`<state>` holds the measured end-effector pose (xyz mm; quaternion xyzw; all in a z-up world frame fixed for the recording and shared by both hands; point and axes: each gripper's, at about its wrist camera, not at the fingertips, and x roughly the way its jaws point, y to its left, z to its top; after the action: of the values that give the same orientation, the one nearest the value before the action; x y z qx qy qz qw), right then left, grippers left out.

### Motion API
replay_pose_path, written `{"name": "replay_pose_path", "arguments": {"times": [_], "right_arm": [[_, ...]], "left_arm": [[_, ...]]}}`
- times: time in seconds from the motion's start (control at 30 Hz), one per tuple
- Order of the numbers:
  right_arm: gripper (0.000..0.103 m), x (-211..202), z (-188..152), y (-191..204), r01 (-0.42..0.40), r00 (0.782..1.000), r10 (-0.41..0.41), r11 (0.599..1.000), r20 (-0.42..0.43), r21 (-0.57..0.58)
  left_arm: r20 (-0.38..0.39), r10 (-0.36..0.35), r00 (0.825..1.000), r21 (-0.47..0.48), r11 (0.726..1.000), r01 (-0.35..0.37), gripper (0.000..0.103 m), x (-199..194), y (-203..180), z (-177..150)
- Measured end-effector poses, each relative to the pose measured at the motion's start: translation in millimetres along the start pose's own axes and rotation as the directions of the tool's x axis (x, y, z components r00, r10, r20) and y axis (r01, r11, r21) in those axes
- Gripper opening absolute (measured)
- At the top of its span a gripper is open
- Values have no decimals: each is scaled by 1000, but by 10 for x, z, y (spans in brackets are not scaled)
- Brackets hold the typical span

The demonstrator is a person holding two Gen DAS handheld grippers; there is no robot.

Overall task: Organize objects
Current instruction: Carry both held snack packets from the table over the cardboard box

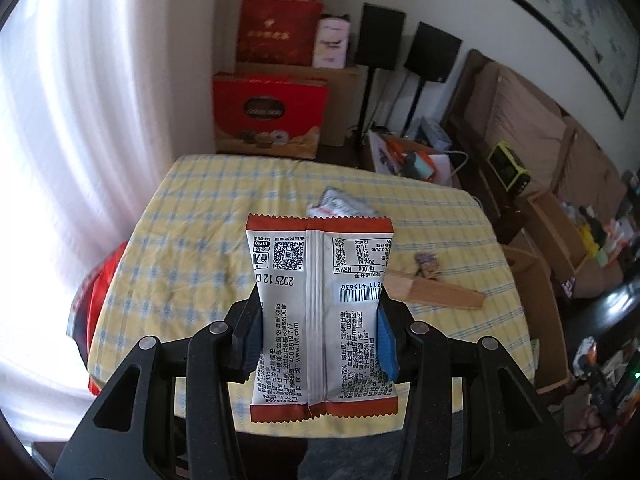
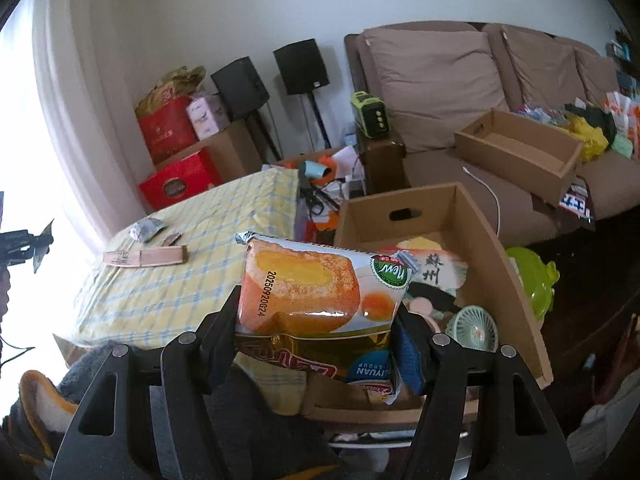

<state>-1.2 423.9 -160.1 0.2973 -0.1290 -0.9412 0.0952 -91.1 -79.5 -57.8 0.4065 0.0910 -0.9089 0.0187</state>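
Two grippers loaded: left gripper point(image 1: 318, 320) clamps white orange-edged snack packet point(image 1: 320, 312); right gripper point(image 2: 316, 324) clamps orange cake packet point(image 2: 316, 292) beside part-filled brown cardboard box point(image 2: 496, 248); three small items left on yellow checked tablecloth point(image 2: 192, 280) beside box

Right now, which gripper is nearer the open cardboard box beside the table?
Right. The right gripper holds a cake packet at the cardboard box; the left gripper holds a snack packet over the table.

Table point(image 1: 192, 216) covered in yellow cloth with pale blue check, slightly wrinkled. On cloth: crumpled silver-white wrapper point(image 1: 340, 202) toward far side; long flat wooden piece point(image 1: 436, 294) near right edge, lying flat; small purple-patterned item point(image 1: 427, 265) just beside wooden piece, too small to identify. Open cardboard box point(image 2: 496, 248) beside table, on what unclear.
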Motion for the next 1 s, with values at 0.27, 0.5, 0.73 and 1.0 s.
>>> {"name": "replay_pose_path", "arguments": {"times": [0.27,0.5,0.73,1.0], "right_arm": [[68,-55,-37,-314,-49,998,46,995,40,86],[68,-89,-47,-551,67,998,-68,994,17,81],[68,-100,-89,-782,116,993,-117,987,2,113],[68,-74,-90,-892,138,990,-139,983,-4,122]], "left_arm": [[8,-62,998,79,995,61,43,45,-733,63],[-23,-134,991,150,979,136,44,157,-1305,43],[-81,-212,974,145,964,222,44,271,-1717,13],[-93,-272,958,215,934,286,44,222,-2307,-35]]}}
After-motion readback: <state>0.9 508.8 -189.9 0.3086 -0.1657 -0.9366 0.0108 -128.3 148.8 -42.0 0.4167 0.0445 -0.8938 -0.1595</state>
